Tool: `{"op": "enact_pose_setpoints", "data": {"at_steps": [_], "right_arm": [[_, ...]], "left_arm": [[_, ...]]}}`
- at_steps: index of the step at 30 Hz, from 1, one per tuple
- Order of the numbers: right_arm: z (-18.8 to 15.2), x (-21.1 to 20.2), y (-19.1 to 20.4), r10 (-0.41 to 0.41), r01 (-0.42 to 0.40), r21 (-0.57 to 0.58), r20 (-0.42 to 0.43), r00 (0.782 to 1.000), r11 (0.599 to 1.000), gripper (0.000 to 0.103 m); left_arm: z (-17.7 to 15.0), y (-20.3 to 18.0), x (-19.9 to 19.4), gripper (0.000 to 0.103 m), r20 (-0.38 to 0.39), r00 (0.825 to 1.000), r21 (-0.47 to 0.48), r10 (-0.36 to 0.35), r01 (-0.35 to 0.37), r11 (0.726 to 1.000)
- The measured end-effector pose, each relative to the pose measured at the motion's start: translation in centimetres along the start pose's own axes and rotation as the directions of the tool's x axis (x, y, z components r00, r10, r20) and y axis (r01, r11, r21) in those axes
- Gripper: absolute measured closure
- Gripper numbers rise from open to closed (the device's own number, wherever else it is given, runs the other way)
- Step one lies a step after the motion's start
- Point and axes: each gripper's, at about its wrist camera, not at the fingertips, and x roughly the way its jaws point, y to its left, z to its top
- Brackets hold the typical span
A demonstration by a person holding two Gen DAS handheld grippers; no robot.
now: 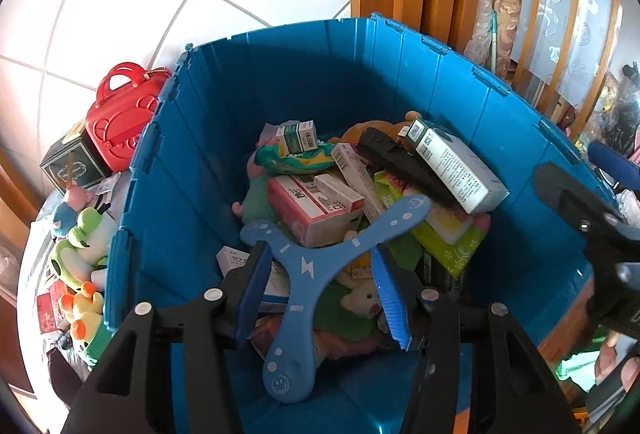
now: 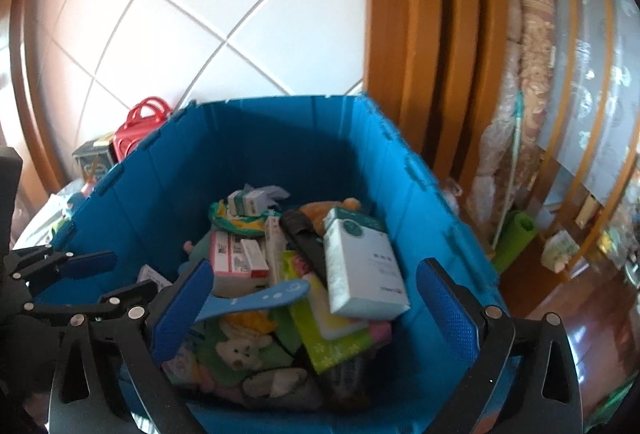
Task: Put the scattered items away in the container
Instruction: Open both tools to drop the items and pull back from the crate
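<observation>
Lying flat, boomerang (image 1: 298,266), arms splayed three ways

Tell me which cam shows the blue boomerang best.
Left wrist. The blue boomerang shows whole there, all three arms, lying on the pile in the blue crate between that gripper's open jaws. Right wrist shows only one arm of it; the rest hides behind a blue pad.

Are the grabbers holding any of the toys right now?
No. The left gripper has its fingers apart on either side of the blue boomerang, not pinching it. The right gripper is wide open over the blue bin.
</observation>
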Motion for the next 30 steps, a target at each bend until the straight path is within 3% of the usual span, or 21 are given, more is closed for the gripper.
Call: {"op": "enact_pose_setpoints", "data": {"at_steps": [5,17,24,30], "right_arm": [[-0.9,-2.2,-0.7,-0.04,0.04,0.024,0.018,0.999,0.999,0.0],[-2.1,-3.9,0.7,-0.014,0.013,0.037,0.023,1.0,0.999,0.0],[-1.6,-5.5,4.6,0.029,-0.03,0.011,0.066,0.997,0.999,0.0],[-0.8,-7.4,11.0,0.076,-0.071,-0.039,0.119,0.99,0.997,0.0]], "left_arm": [[-0.7,-0.2,-1.3,0.052,0.024,1.0,0.008,-0.003,0.003,1.0],[-2.2,1.4,-4.8,0.052,0.087,0.996,-0.008,0.007,-0.006,1.0],[-3.7,6.0,-8.5,0.052,0.159,0.987,-0.054,0.026,-0.017,0.998],[-5.9,12.4,-11.4,0.051,0.201,0.978,-0.112,0.063,-0.041,0.993]]}}
